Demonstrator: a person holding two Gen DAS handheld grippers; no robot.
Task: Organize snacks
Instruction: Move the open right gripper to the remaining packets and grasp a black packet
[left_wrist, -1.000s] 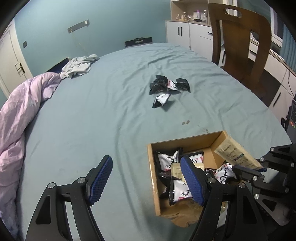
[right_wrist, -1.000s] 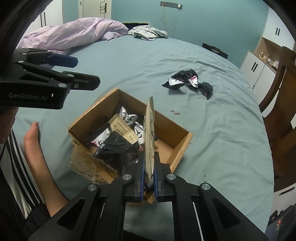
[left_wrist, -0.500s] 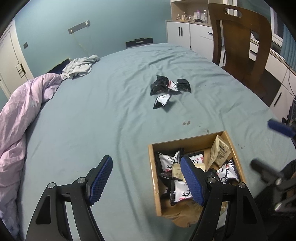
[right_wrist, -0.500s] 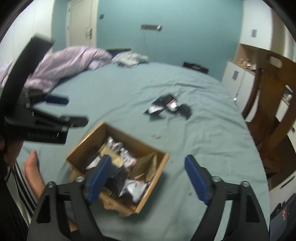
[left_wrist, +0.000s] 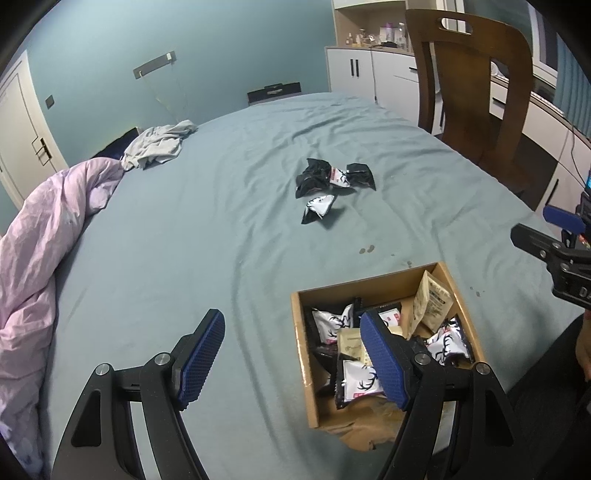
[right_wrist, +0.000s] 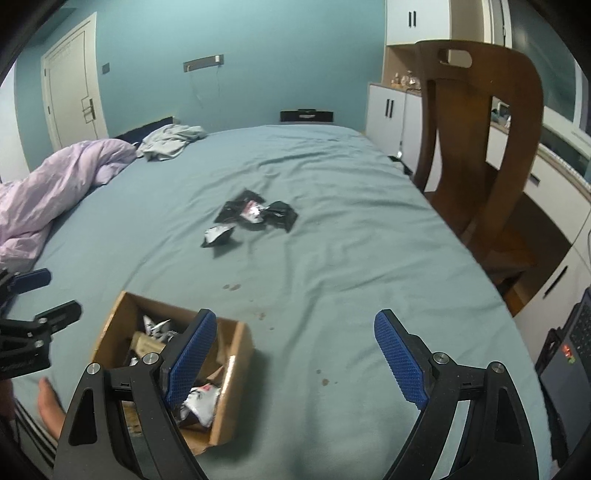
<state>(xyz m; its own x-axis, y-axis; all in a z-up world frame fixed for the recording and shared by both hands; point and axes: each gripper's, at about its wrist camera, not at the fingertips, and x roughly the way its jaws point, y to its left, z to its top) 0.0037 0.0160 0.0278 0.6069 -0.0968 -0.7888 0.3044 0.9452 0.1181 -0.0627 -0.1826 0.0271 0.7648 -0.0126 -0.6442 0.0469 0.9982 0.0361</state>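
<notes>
The right gripper hangs with its jaws spread wide and nothing between them, above bare sheet just beside the cardboard box. The left gripper is equally wide apart and empty, its right finger overlapping the box's left half in its own view, though whether it sits over the box or short of it cannot be told. The box rests near the foot edge of the bed, close to the person, and holds a loose heap of black-and-white snack packets plus a tan sachet leaning against its far right corner. The snacks not yet gathered form a small cluster of black packets toward the middle of the bed, with one white-faced packet lying just on the near side of them, well apart from the box. The likely next job is a reach out to that cluster. The risks, as I judge them: the packets overlap and sit on soft, wrinkled sheet, so a closing gripper may pinch fabric along with foil, or take two at once and shed one on the way back; the crinkly film may also slide out of a shallow bite. The tan sachet stands tilted and could tip out if the box is nudged.
</notes>
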